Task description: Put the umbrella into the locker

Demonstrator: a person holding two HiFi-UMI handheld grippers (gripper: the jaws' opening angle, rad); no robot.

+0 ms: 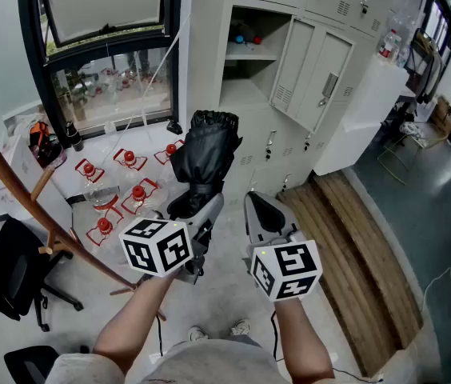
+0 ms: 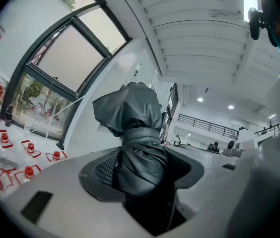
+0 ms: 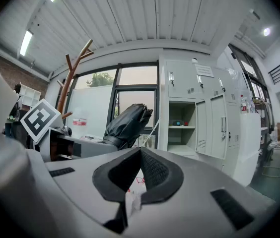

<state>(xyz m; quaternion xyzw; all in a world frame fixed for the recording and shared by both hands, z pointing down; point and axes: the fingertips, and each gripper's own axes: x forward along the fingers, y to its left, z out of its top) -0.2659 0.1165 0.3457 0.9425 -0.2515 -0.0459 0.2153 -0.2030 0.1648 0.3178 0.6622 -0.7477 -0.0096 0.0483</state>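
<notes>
My left gripper (image 1: 196, 208) is shut on a folded black umbrella (image 1: 205, 152), which is wrapped with its strap and sticks out forward past the jaws. In the left gripper view the umbrella (image 2: 136, 143) fills the gap between the jaws of the left gripper (image 2: 140, 170). My right gripper (image 1: 259, 208) is beside it on the right, shut and holding nothing; its jaws meet at the tip (image 3: 140, 151). The white locker bank (image 1: 321, 70) stands ahead. One compartment (image 1: 249, 50) is open, its door (image 1: 315, 69) swung to the right, with small items on its shelf. In the right gripper view the umbrella (image 3: 126, 124) shows left of that compartment (image 3: 181, 129).
A wooden coat rack (image 1: 17, 186) leans at the left. Several red-capped bottles (image 1: 104, 194) stand on the floor below the window (image 1: 105, 22). A black office chair (image 1: 8, 274) is at the lower left. A wooden step (image 1: 361, 242) runs along the lockers' base at the right.
</notes>
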